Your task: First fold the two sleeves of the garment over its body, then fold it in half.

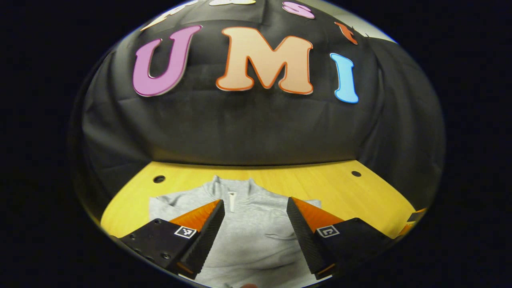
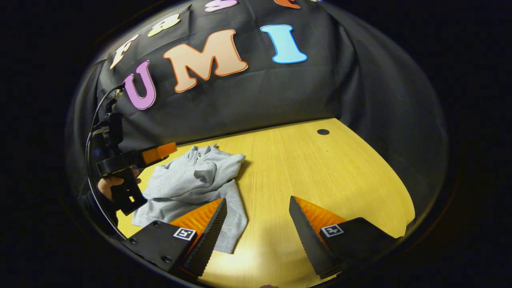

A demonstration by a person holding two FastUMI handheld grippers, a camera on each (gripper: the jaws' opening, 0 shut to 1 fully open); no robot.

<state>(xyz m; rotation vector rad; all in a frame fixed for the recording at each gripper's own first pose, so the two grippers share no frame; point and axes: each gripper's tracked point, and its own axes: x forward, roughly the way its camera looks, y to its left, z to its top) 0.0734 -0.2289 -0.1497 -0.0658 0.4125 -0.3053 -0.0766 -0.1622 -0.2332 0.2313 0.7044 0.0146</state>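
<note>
Right gripper view: both tools (image 2: 258, 210) (image 1: 255, 210) spread, empty, above grey garment (image 2: 192, 180).

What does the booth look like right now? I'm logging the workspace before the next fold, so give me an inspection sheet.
Surface: yellow wooden table with round holes near its back edge.
Job's things: grey garment lies on the table, collar toward the wall; its sleeves look folded over the body, but it is not yet folded in half.
Clutter: nothing seen.
Grippers: left gripper open, above the garment; right gripper open, over the garment's edge and bare table; neither grips cloth.
Cables: a dark cable loops over the left gripper's body.
Surroundings: black cloth wall behind the table.
</note>
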